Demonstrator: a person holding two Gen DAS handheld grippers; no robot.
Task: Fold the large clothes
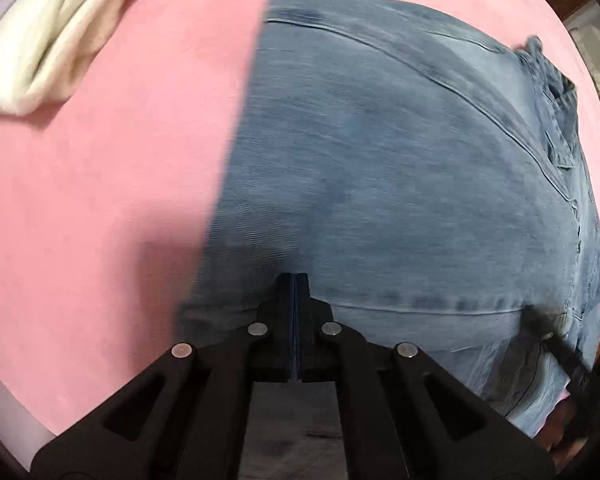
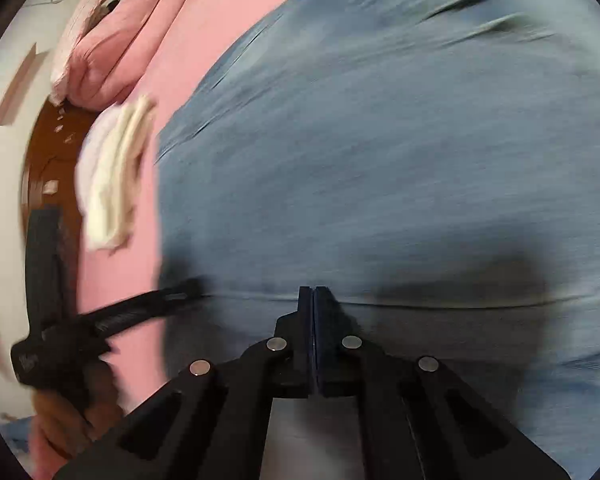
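Blue jeans (image 1: 380,152) lie flat on a pink bedsheet (image 1: 100,200), with a folded edge running across close to both grippers. My left gripper (image 1: 296,278) points down over the jeans' near left corner; its pads meet, and no cloth shows between them. It also appears in the right wrist view as a blurred left gripper (image 2: 188,286) at the jeans' (image 2: 380,160) left edge, with a hand (image 2: 60,412) behind it. My right gripper (image 2: 313,289) is shut above the fold line, also with nothing seen between its pads. At the jeans' right side the right gripper (image 1: 536,316) is a dark blur.
A cream folded garment (image 1: 40,40) lies on the sheet left of the jeans, also seen as the cream garment (image 2: 112,184). A pink pillow (image 2: 112,52) and a brown wooden headboard (image 2: 44,160) stand at the bed's end. Bare pink sheet (image 2: 204,32) shows beside the jeans.
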